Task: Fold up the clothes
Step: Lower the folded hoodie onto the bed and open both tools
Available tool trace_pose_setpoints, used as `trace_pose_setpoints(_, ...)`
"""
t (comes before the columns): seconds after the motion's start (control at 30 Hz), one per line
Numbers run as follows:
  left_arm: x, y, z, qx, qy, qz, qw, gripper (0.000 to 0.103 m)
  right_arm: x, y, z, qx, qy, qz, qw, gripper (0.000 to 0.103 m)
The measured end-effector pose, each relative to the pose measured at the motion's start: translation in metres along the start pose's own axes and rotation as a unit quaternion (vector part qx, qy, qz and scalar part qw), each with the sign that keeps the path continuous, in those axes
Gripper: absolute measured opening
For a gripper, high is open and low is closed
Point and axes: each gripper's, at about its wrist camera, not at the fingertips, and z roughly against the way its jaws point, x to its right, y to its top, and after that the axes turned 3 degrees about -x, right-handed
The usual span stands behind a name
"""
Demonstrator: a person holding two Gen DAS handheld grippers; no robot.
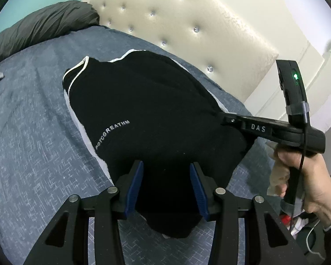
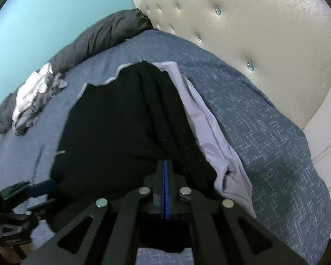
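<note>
A: Left wrist view: black garment (image 1: 143,114) lying in a folded heap on the blue bedspread (image 1: 33,143), white drawstring (image 1: 77,72) looped at its far corner, pale lettering along one edge. Left gripper (image 1: 165,172) hovering over the near hem, blue ribbed pads (image 1: 135,187) about half apart, cloth below them but not pinched.

B: Only seen from there: a hand (image 1: 306,176) wrapped round the right gripper's (image 1: 226,119) handle, green light glowing on top, tip buried in the garment's right edge.

A: Right wrist view: right gripper pressed fully together, just a thin blue line between the pads (image 2: 165,190). Black fabric all round the tip; caught between the pads or not, cannot tell.

B: Shown better here: smooth pale lilac cloth (image 2: 209,132) spread under the black garment, rumpled white and grey clothes (image 2: 33,99) further off, grey pillow (image 2: 99,37), cream tufted headboard (image 2: 253,33) with shiny studs.
</note>
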Motion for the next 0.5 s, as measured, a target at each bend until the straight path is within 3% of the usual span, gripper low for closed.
trace_pose_setpoints(0.07,-0.002,0.003,0.007,0.003,-0.003,0.007,1.0000,0.047,0.000,-0.001,-0.004,0.000,-0.003,-0.011,1.000,0.000)
trace_pose_setpoints(0.2,0.002,0.001,0.031,0.025,-0.009,0.007,0.9996,0.047,-0.006,-0.002,0.029,0.051,0.006,-0.013,0.999,0.000)
trace_pose_setpoints(0.33,0.008,-0.006,0.035,0.022,-0.024,0.011,0.9994,0.047,-0.027,-0.015,0.062,0.093,0.050,0.025,0.994,0.001)
trace_pose_setpoints(0.4,0.012,-0.011,0.031,0.016,-0.019,0.003,0.9997,0.047,-0.039,-0.025,0.065,0.088,0.065,0.047,0.993,0.001)
trace_pose_setpoints(0.5,0.010,-0.015,0.028,0.012,-0.022,0.010,0.9996,0.047,-0.052,-0.045,0.054,0.065,0.051,0.087,0.993,0.001)
